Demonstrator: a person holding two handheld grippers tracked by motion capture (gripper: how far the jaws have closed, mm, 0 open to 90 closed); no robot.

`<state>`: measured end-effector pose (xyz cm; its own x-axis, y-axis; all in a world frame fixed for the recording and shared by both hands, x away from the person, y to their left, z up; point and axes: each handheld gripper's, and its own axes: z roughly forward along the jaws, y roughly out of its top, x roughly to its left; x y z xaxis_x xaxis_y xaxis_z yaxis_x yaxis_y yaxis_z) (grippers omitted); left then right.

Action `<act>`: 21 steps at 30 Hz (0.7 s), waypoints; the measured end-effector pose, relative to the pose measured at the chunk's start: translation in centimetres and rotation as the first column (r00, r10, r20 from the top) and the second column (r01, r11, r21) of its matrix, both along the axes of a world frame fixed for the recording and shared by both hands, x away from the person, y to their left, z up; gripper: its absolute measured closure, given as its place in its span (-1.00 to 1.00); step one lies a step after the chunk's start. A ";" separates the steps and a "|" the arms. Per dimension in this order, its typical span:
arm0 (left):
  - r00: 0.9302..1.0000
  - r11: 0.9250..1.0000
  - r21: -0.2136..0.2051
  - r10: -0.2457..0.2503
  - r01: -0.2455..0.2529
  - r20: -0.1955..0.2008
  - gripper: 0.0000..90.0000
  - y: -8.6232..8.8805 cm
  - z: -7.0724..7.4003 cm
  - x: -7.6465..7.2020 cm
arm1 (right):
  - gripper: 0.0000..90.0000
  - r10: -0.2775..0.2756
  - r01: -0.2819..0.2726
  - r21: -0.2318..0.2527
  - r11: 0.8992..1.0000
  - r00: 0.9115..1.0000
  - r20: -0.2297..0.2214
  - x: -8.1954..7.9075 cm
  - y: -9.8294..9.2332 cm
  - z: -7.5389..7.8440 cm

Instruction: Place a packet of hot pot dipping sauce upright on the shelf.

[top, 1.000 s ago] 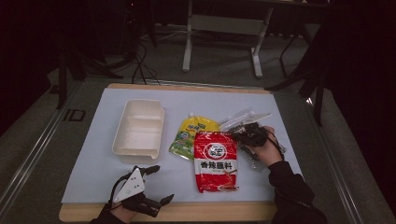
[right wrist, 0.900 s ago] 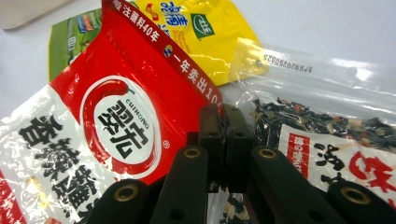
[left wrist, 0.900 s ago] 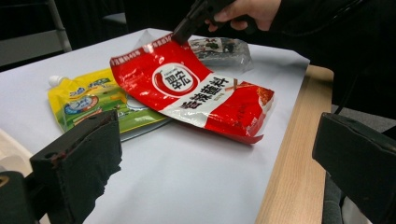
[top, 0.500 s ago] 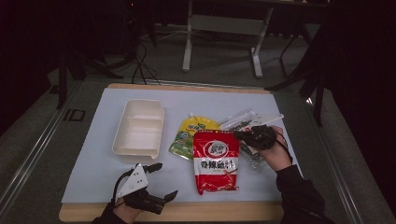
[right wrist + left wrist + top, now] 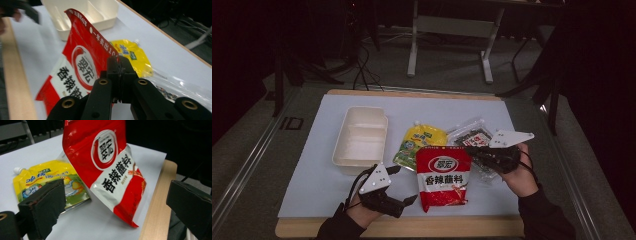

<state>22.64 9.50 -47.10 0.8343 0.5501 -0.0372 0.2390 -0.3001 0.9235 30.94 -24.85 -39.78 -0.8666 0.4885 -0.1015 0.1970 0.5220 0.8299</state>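
Right hand-held gripper (image 5: 119,65) is pinching the red pouch (image 5: 80,67) by its edge and lifting it, just beside the white tray (image 5: 360,139). Left hand-held gripper (image 5: 402,185) is hanging spread, nearside of the tray. Next, likely: carrying the pouch over the tray without it slipping.

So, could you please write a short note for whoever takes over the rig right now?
Right gripper: shut on the red pouch, pinching its upper right edge; the top is lifted, the bottom edge near the table.
Left gripper: open, holding nothing, left of the pouch near the front edge.
On the table: white tray at left, yellow pouch and clear bag behind the red one.
Done: red pouch gripped.
Left: probably carry it to the tray; the tray holds nothing yet.
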 end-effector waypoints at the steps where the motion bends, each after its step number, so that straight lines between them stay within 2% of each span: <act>1: 1.000 1.000 0.000 0.000 0.000 0.000 -0.85 0.0 0.0 0.0 | 0.98 0.000 0.000 0.000 1.000 1.000 0.000 0.0 0.0 0.0; 2: 1.000 1.000 0.021 -0.005 0.005 0.005 -0.84 -0.3 0.3 0.7 | 0.98 0.008 -0.008 -0.002 1.000 1.000 0.013 -0.6 0.1 0.3; 4: 1.000 1.000 0.023 -0.003 0.003 0.004 -0.84 -0.4 0.6 1.3 | 0.98 0.017 -0.017 -0.001 1.000 1.000 0.019 -0.8 0.1 0.4; 6: 1.000 1.000 0.014 0.002 -0.002 0.005 -0.66 -0.6 1.0 2.0 | 0.98 0.026 -0.026 0.001 1.000 0.999 0.030 -1.4 0.2 0.8; 10: 1.000 1.000 0.025 -0.008 0.008 -0.003 -0.57 -0.9 1.4 3.1 | 0.98 0.037 -0.038 0.008 0.999 0.999 0.038 -1.8 0.2 1.2; 11: 1.000 1.000 0.018 -0.022 0.022 -0.017 -0.57 -1.2 1.2 4.2 | 0.98 0.044 -0.044 0.010 0.999 0.998 0.039 -2.0 0.3 1.4; 14: 0.997 0.998 -0.004 -0.070 0.069 -0.037 -0.26 -1.5 0.8 5.1 | 0.98 0.069 -0.069 0.003 0.998 0.996 0.053 -2.5 0.8 1.9; 15: 0.995 0.996 -0.002 -0.088 0.088 -0.046 -0.16 -1.7 0.6 5.3 | 0.98 0.070 -0.070 0.002 0.998 0.996 0.056 -2.6 0.9 2.0; 17: 0.992 0.993 0.009 -0.119 0.120 -0.038 0.01 -2.2 0.4 5.4 | 0.98 0.080 -0.080 0.004 0.997 0.995 0.058 -2.7 1.0 2.1; 19: 0.990 0.991 0.015 -0.135 0.136 -0.040 0.18 -2.6 0.3 5.5 | 0.98 0.079 -0.079 0.003 0.997 0.995 0.059 -2.8 1.0 2.1; 20: 0.985 0.986 0.013 -0.162 0.163 -0.049 0.28 -2.8 0.2 5.5 | 0.98 0.082 -0.082 0.004 0.997 0.995 0.057 -2.9 1.0 2.2; 21: 0.985 0.986 0.014 -0.166 0.167 -0.045 0.39 -3.0 0.2 5.4 | 0.98 0.080 -0.080 0.002 0.997 0.995 0.059 -2.9 1.0 2.2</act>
<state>28.09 6.46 -46.88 0.9119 0.4049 -0.0668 0.2242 -0.3553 0.9075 28.03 -23.86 -37.56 -0.8956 0.4183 -0.1514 0.1056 0.5307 0.8410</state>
